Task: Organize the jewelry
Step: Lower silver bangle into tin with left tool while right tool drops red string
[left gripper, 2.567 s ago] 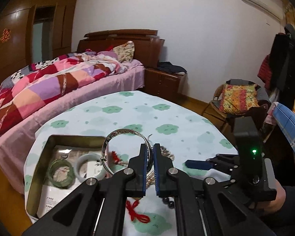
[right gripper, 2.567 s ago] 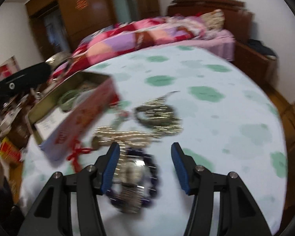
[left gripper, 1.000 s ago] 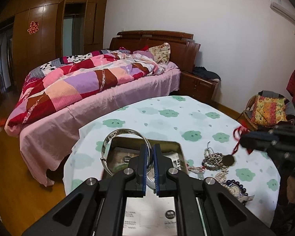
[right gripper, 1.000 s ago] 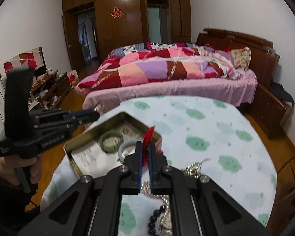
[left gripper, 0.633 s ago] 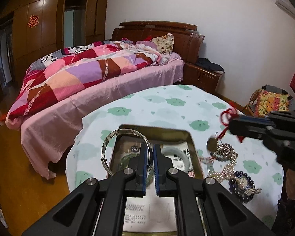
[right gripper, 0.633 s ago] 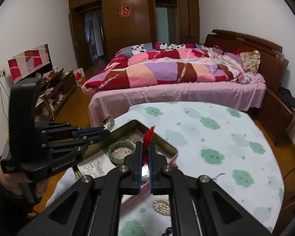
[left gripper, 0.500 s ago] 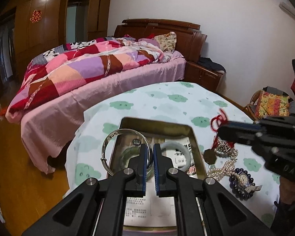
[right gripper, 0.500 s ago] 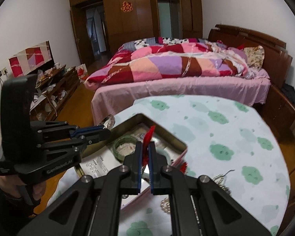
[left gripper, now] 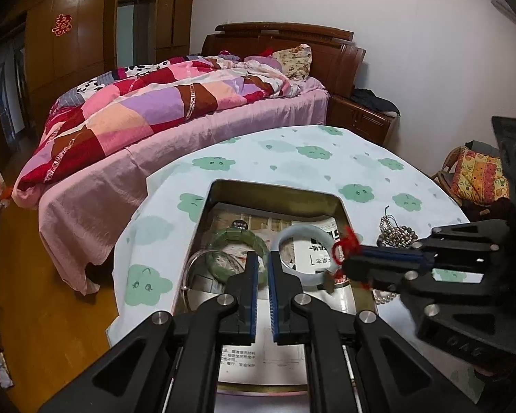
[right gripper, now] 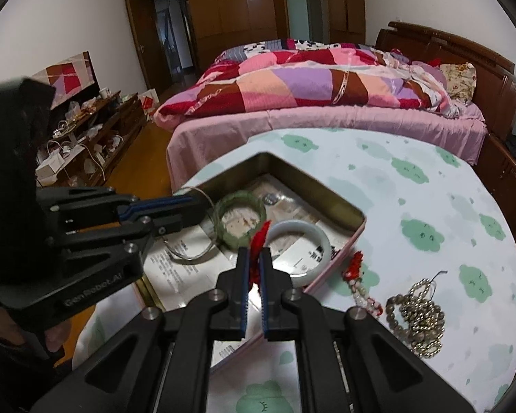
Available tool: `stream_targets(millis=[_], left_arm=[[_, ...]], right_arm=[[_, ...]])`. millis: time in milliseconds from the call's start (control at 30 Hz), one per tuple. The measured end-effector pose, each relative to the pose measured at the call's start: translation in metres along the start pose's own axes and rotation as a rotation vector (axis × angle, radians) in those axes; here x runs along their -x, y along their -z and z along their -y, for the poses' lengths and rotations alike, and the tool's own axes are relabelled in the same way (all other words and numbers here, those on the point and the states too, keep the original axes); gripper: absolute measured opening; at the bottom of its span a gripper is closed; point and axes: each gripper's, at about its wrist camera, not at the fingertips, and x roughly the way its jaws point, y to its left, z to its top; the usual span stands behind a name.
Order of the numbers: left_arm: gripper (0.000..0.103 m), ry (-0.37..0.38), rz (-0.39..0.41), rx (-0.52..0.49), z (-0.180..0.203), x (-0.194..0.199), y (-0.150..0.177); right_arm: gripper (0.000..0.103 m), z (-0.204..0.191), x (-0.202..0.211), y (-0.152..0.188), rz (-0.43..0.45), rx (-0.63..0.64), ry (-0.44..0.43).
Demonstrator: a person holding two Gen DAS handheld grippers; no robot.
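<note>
**me:** Since you asked for status: both of my grippers are over the open tin (right gripper: 309, 179) on the cloud-print tablecloth (right gripper: 412, 172). My right gripper (right gripper: 254, 256) has its jaws pressed together on a red cord (right gripper: 258, 237), which sticks up between the pads. It's above the tin's near side, just in front of the white bangle (right gripper: 321, 241).

**K:** Left one?

**me:** My left gripper (left gripper: 263, 268) has its jaws nearly together, with a thin slit between them. The silver bangle (left gripper: 197, 258) sits low in the tin against the left finger's outer side. From the right wrist view the bangle's wire (right gripper: 192, 258) runs past the left gripper's (right gripper: 192, 206) tips. Can't tell if it's clamped or just leaning.

**K:** Tin contents?

**me:** The green bangle (right gripper: 239, 195) and the white bangle lie flat side by side on printed paper, with the silver one beside the green.

**K:** Outside the tin?

**me:** A red-tasselled bead string (right gripper: 356, 268) lies just beside the tin's wall. A heap of metallic beads (right gripper: 416, 313) is further right on the cloth.
</note>
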Motion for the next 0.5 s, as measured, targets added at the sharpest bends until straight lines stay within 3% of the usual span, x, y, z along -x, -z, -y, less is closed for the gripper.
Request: stream_targets(millis=[300,333,400,433,467,500], left_arm=[[0.005,-0.005,0.003,0.008,0.001,0.000,0.000],[0.005,-0.005,0.002,0.008,0.001,0.000,-0.001],[0.009,-0.011,0.004,0.014,0.001,0.002,-0.002],[0.025,-0.012,0.006,0.018,0.000,0.003,-0.002],[0.049,-0.017,0.009,0.024,-0.001,0.004,-0.003],[0.061,-0.025,0.021,0.034,-0.002,0.006,-0.003]], right_arm=[[0.012,-0.002,-0.012,0.007,-0.038,0.019,0.007],[0.015,-0.001,-0.013,0.008,-0.040,0.016,0.008],[0.033,0.001,-0.013,0.009,-0.040,0.005,0.009],[0.052,0.002,-0.012,0.010,-0.035,-0.002,0.012],[0.064,0.004,-0.010,0.011,-0.024,-0.012,0.015],[0.065,0.006,-0.007,0.012,-0.012,-0.024,0.015]])
